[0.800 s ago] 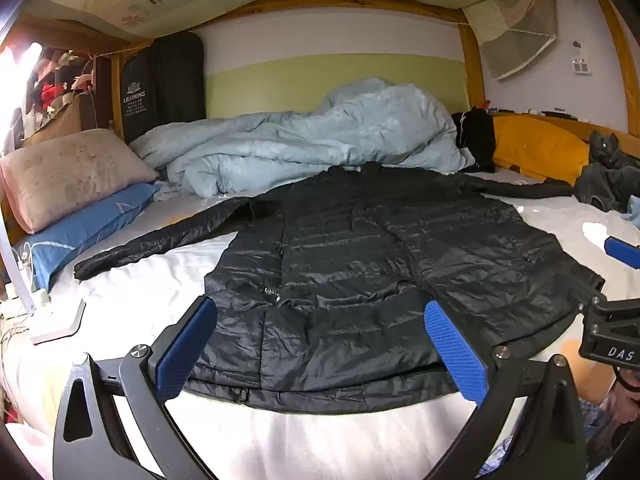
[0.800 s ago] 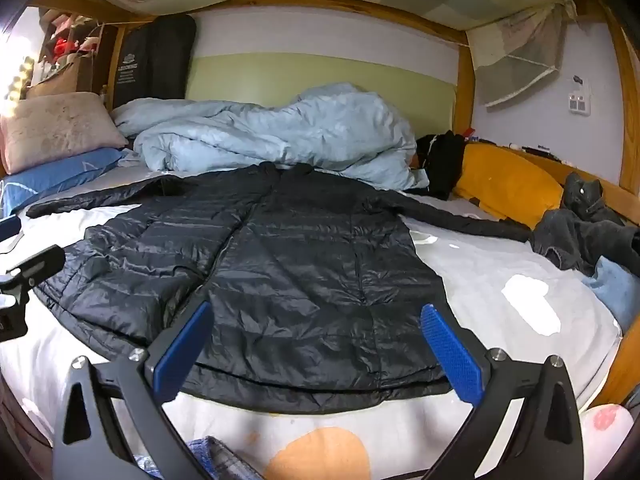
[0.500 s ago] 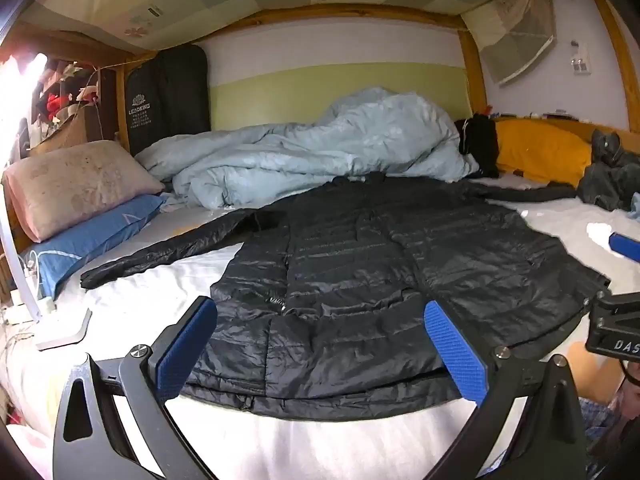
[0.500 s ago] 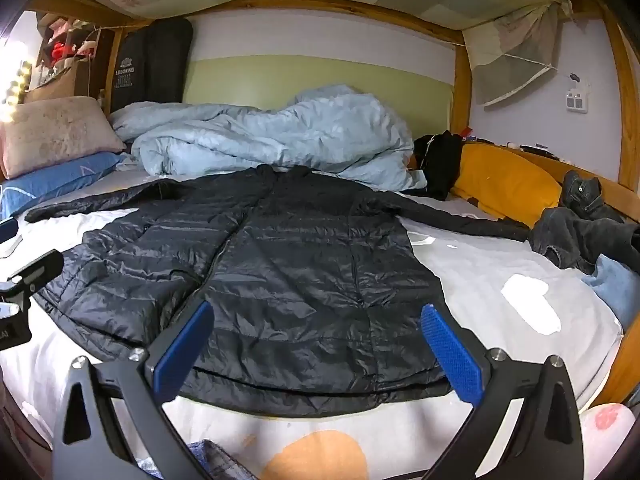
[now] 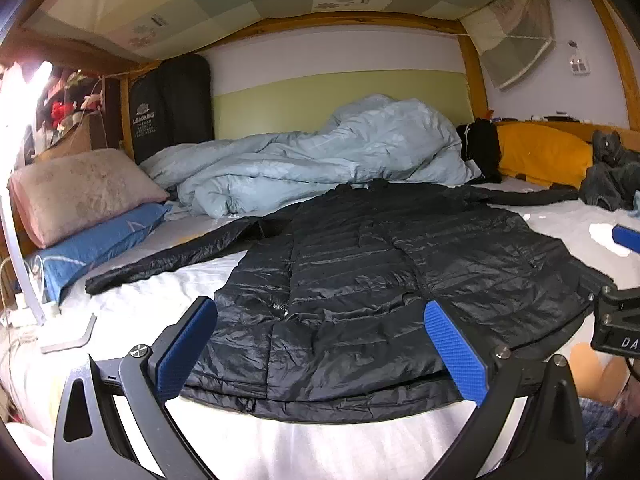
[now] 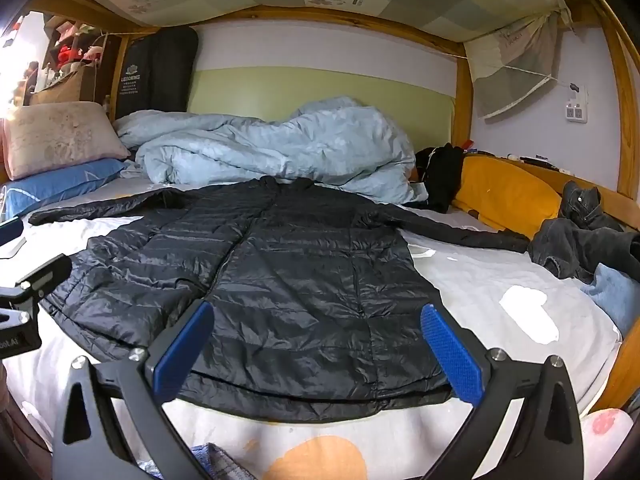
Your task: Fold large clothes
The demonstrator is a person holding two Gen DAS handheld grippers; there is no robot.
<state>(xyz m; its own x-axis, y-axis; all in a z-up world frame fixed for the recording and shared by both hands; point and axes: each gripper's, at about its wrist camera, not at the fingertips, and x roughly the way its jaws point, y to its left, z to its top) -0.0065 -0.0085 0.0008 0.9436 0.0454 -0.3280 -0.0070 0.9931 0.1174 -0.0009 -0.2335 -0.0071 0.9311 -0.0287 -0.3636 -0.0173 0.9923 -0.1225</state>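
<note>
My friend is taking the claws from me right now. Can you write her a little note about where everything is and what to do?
Left claw: wide open, holding nothing, near the coat's hem.
Right claw: wide open, holding nothing, also by the hem.
Black puffer coat: spread flat on the bed, both sleeves stretched out sideways, collar toward the light blue duvet.
Done: coat laid out.
Left: all the folding. Probably bring the sleeves in first.

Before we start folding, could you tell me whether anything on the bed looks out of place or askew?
The black jacket lies flat with sleeves spread, nothing odd there. Behind it the light blue duvet is bunched in a heap, and dark clothes lie crumpled on the bed's right side. Both grippers are open and empty.
</note>
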